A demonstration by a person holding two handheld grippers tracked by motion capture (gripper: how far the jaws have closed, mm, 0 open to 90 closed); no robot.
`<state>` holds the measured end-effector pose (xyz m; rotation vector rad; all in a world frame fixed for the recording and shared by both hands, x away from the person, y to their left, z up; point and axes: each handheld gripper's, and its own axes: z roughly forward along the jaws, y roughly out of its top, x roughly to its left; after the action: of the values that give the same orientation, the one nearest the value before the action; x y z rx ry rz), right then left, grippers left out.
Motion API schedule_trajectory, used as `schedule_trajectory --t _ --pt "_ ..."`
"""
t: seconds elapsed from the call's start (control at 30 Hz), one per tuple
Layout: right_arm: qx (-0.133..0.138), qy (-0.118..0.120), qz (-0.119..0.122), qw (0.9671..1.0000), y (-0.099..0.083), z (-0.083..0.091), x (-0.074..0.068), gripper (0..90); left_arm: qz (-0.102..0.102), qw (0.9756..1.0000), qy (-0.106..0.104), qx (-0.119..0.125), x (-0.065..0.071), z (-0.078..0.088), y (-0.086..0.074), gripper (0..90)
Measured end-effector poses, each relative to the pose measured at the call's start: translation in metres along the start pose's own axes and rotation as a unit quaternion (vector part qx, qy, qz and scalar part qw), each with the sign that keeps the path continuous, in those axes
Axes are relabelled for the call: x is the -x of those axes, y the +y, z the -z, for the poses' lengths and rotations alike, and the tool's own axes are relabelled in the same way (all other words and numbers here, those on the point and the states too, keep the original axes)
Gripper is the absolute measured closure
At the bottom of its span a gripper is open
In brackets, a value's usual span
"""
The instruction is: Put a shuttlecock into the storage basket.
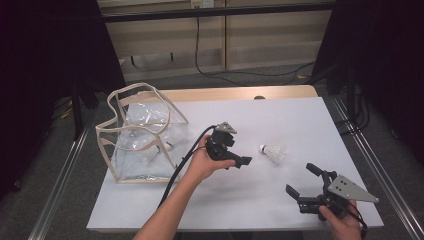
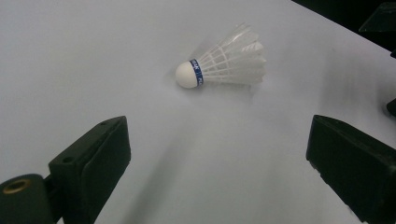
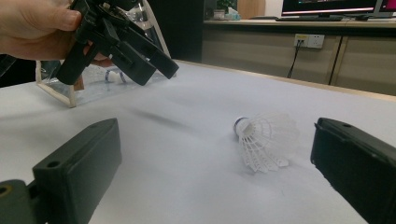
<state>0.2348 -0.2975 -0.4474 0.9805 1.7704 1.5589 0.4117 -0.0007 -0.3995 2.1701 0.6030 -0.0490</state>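
A white feather shuttlecock [image 1: 273,153] with a blue band lies on its side on the white table [image 1: 280,115], right of centre. My left gripper [image 1: 244,161] hovers just left of it, held in a hand and pointing at it. Its jaws are open and empty, and the shuttlecock [image 2: 224,65] lies ahead of them in the left gripper view [image 2: 217,140]. My right gripper [image 1: 302,180] is low at the front right, open and empty, with the shuttlecock [image 3: 264,137] ahead between its jaws [image 3: 217,128]. The left gripper [image 3: 156,63] shows raised at the upper left there.
A clear plastic bag [image 1: 145,135] with cream trim stands open at the table's left, with a few shuttlecocks inside. Cables trail from both grippers. Beyond the far table edge are a floor and a cabinet wall.
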Motion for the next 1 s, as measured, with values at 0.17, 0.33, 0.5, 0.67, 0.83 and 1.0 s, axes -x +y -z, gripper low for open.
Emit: schedule_trajectory --t 0.17,0.33,0.5,0.67,0.83,1.0 --pt "0.000 0.000 0.000 1.0000 0.000 0.000 0.000 1.7 -0.004 1.0000 -0.002 -0.002 0.001 -0.004 0.001 6.5" --pt "0.000 0.001 0.001 1.0000 0.000 0.000 0.000 1.7 -0.004 1.0000 -0.002 0.001 0.001 -0.008 0.002 6.5" --pt "-0.001 0.000 0.000 1.0000 0.000 0.000 0.000 1.8 -0.008 1.0000 -0.003 0.000 0.001 -0.011 0.002 6.6" --pt "-0.002 0.001 -0.001 1.0000 0.000 0.000 0.000 1.7 -0.006 1.0000 -0.001 0.000 -0.001 -0.013 0.002 6.6" --pt "0.000 0.001 0.000 1.0000 0.000 0.000 0.000 1.7 -0.006 1.0000 0.002 0.000 -0.002 -0.014 0.001 6.7" --pt "-0.001 0.001 0.000 1.0000 0.000 0.000 0.000 1.7 -0.004 1.0000 0.002 0.003 -0.003 -0.016 0.001 6.8"
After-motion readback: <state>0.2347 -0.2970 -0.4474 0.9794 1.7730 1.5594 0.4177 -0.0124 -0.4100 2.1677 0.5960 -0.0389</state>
